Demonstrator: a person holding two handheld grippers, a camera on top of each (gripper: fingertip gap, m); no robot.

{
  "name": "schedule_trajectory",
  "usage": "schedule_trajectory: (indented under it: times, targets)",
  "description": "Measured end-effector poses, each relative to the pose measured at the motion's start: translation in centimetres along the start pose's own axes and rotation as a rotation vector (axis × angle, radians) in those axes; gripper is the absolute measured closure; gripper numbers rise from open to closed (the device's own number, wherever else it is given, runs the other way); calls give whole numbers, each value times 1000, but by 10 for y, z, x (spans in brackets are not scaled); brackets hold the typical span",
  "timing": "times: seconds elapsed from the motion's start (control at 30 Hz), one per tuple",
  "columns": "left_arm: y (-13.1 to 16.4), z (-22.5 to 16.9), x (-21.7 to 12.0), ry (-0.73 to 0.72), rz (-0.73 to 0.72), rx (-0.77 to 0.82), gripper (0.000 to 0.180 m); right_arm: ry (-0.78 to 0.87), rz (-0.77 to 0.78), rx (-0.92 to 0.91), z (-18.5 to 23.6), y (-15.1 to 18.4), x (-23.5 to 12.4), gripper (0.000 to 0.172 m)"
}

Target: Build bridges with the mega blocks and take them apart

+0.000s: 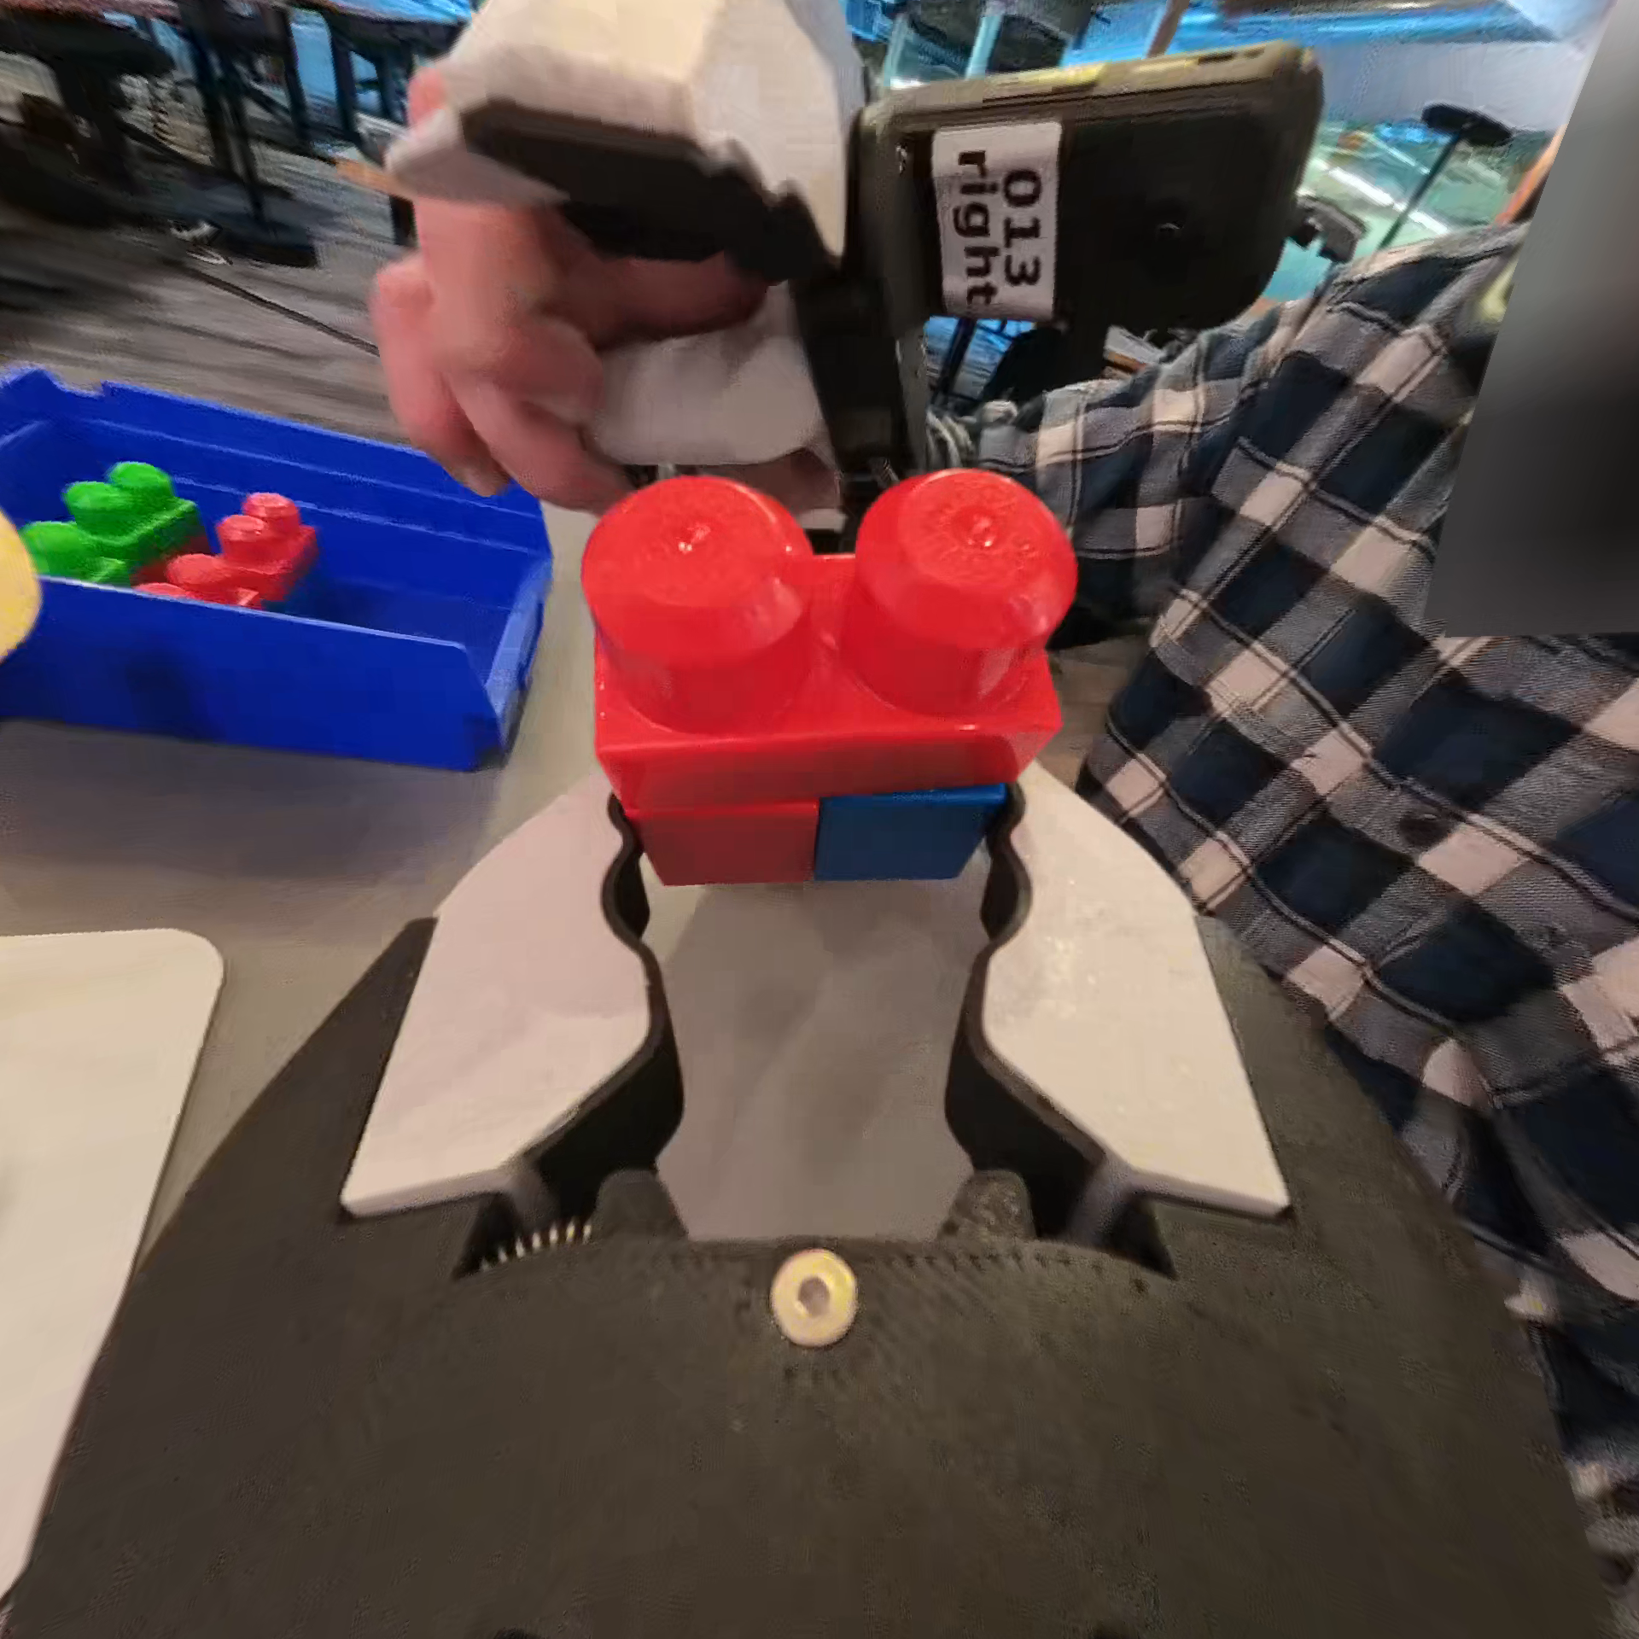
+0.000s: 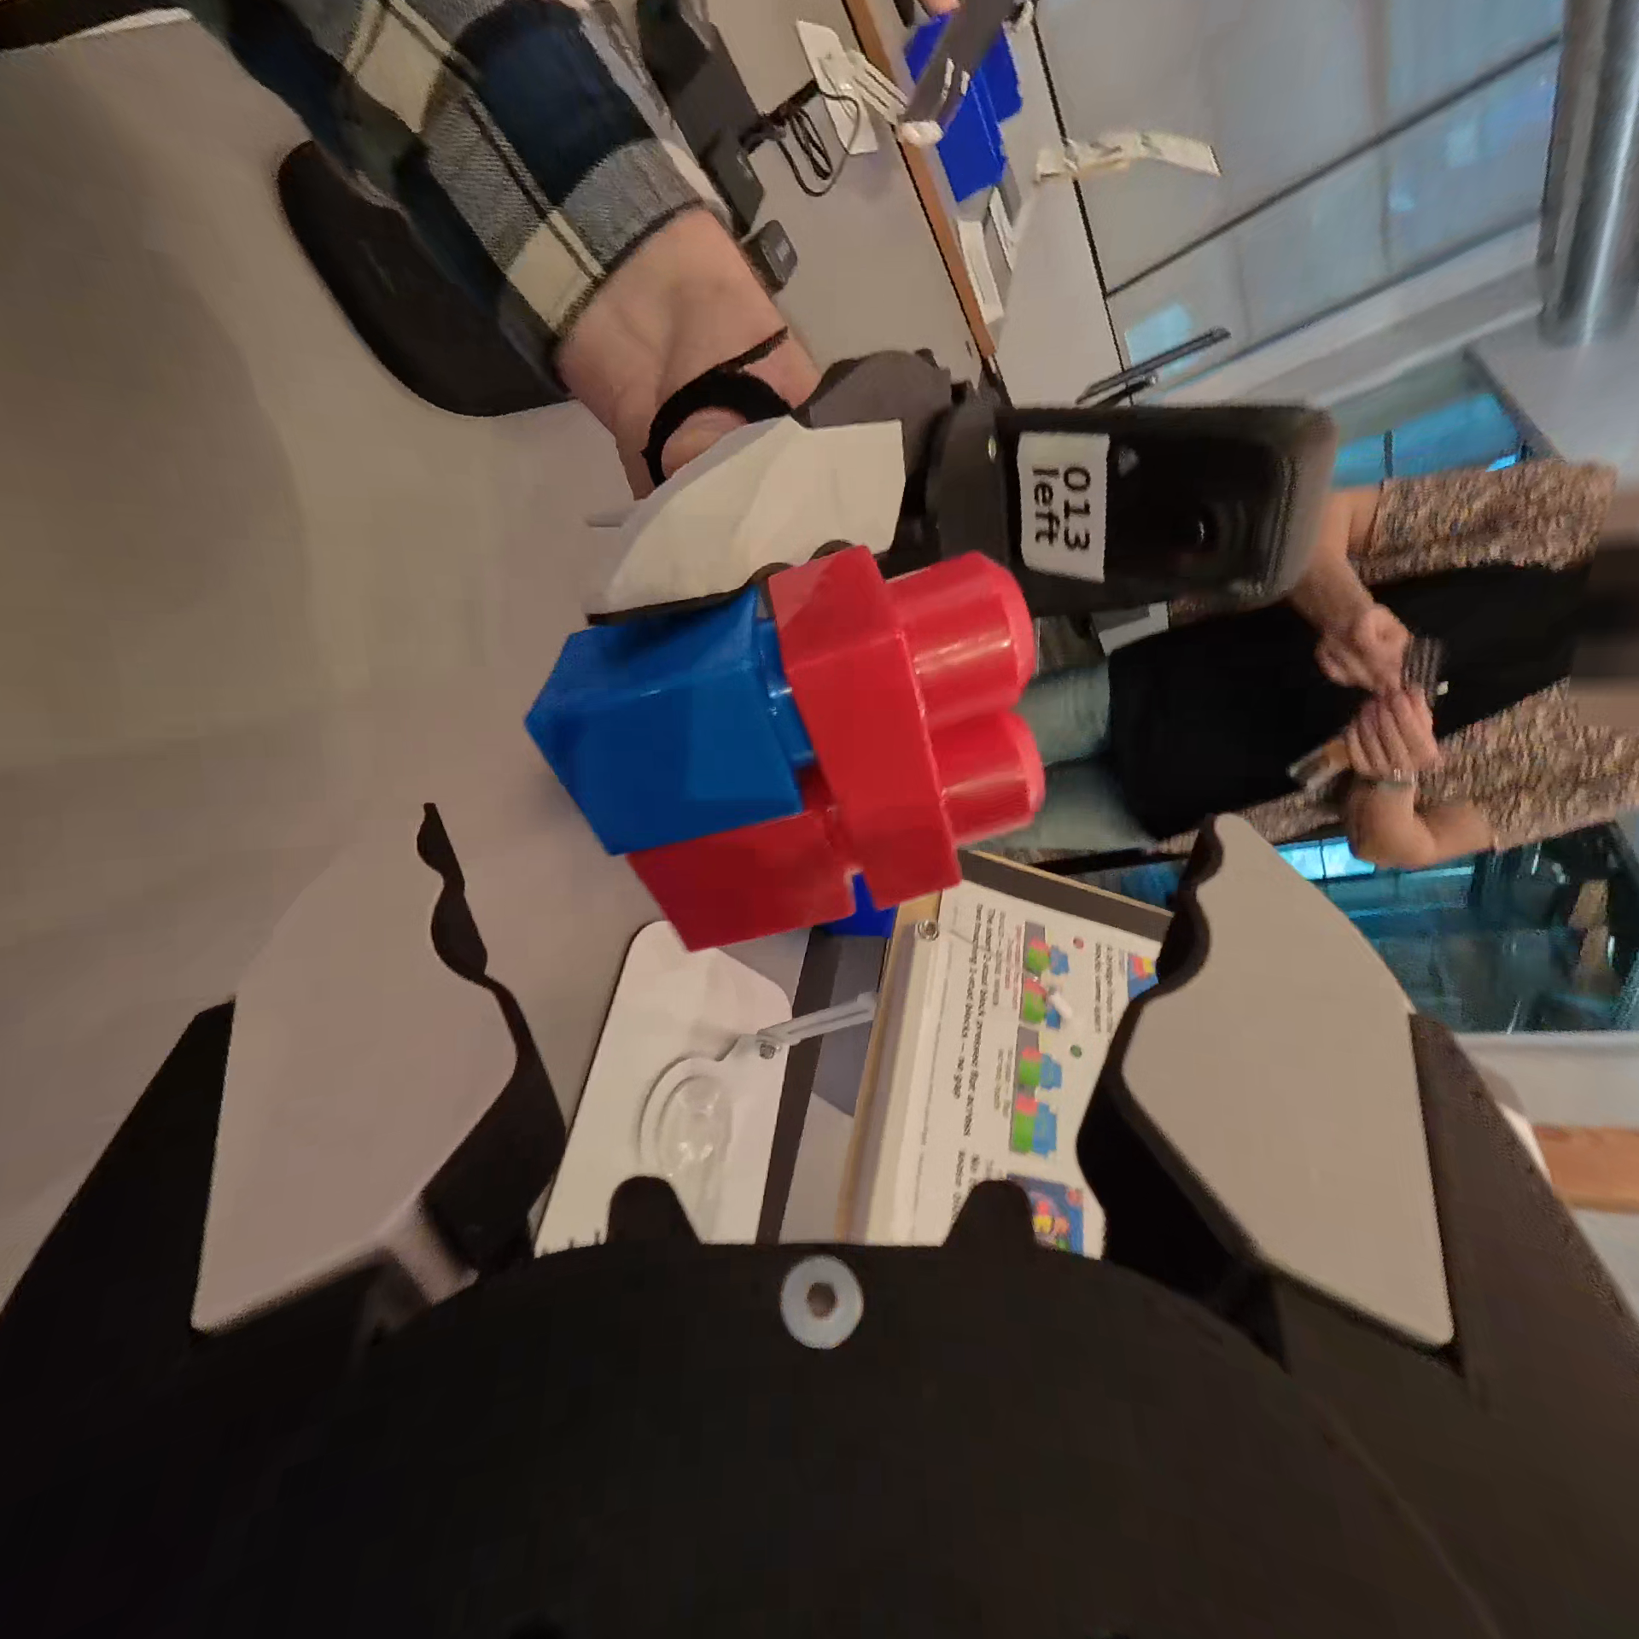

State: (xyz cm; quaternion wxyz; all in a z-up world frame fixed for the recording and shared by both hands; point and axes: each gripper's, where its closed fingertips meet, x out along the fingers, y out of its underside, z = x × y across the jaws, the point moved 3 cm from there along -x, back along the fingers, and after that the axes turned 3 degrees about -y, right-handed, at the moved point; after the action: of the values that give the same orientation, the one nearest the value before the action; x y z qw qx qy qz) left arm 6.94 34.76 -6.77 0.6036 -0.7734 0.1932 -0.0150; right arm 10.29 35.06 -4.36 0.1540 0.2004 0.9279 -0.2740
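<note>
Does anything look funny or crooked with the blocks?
A little. In the right wrist view, the top red block sits tilted on the blue block and lower red block, with a gap showing the blue stud. The left gripper clamps the two lower blocks.

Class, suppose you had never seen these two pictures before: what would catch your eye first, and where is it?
First, the little bridge at the centre: a red block with two studs capping a red and a blue block, pinched at its base by the left gripper. Next, the right gripper gaping wide and empty in front of it. Then the blue bin at the left, holding green and red blocks.
</note>
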Motion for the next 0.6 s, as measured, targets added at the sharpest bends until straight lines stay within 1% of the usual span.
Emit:
schedule_trajectory:
  times: [0.03,0.07,0.17,0.2,0.27,0.33,0.43,0.6]
  targets:
    - [1,-2,2,34,9,1,107,-19,-11,-16,0,-2,2,23]
    - [1,-9,5,96,16,13,107,-46,-29,-20,2,-4,3,23]
    - [1,-16,13,177,34,31,107,-104,-47,-48,6,-8,8,27]
    - [0,-18,16,200,36,44,107,-126,-44,-65,9,-8,10,31]
    - [-1,-20,19,237,42,50,106,-162,-50,-87,13,-10,11,52]
    - [0,-22,21,267,50,76,106,-183,-46,-91,15,-11,9,53]
    - [-2,-21,21,291,24,70,107,-200,8,-61,14,-7,7,59]
    - [3,-22,27,345,13,72,107,-266,98,-46,22,-5,5,60]
